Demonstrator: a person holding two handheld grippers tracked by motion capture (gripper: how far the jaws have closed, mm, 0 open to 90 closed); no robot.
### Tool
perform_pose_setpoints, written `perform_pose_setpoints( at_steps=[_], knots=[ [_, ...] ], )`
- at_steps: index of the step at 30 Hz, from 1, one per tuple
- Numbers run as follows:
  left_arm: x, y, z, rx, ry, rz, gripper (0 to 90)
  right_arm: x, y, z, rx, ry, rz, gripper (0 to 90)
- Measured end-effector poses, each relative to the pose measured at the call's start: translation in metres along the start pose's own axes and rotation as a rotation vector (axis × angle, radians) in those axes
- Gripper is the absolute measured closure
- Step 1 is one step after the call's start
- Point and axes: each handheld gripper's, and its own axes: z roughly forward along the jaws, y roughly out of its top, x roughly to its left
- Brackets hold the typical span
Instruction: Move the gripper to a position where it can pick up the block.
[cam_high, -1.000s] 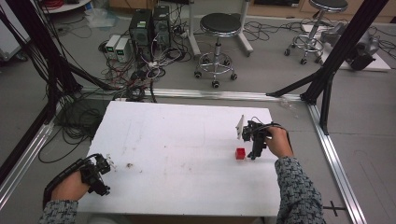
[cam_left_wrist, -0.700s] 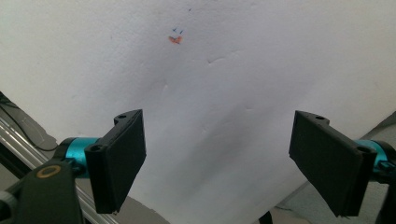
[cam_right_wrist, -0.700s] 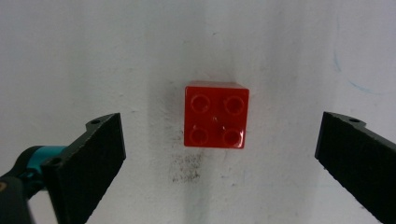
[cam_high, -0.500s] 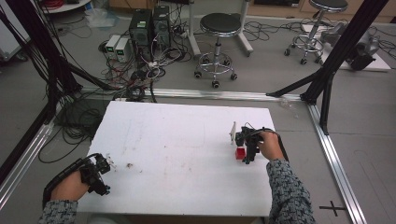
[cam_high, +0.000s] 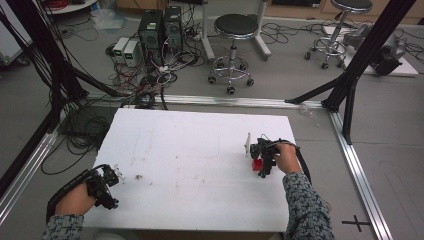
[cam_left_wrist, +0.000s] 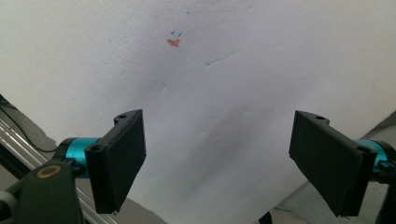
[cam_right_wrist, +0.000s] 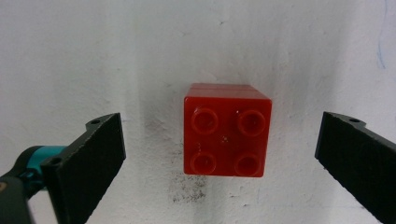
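Item: 1 red brick (cam_right_wrist: 227, 129), now sitting between my right gripper (cam_right_wrist: 224, 158)'s spread jaws after lowering over it; left gripper (cam_left_wrist: 219, 163) idling, jaws spread.

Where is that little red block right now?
The red block sits on the right side of the white table, directly under the right gripper, between its open jaws but untouched.

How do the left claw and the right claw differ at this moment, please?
The right claw hangs over a red brick, which sits between its jaws untouched; the left claw has only bare white table between its jaws. The right one is mid-table on the right, the left one near the front left corner. Both are open.
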Motion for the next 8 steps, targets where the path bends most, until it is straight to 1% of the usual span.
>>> perform_pose_setpoints(
  at_steps=[8],
  knots=[
    [0.0006,-0.0007,-0.0007,0.001,-0.002,-0.004,19.0,0.0000,0.0013,0.0008,-0.003,-0.001,0.006,0.9]
  ],
)
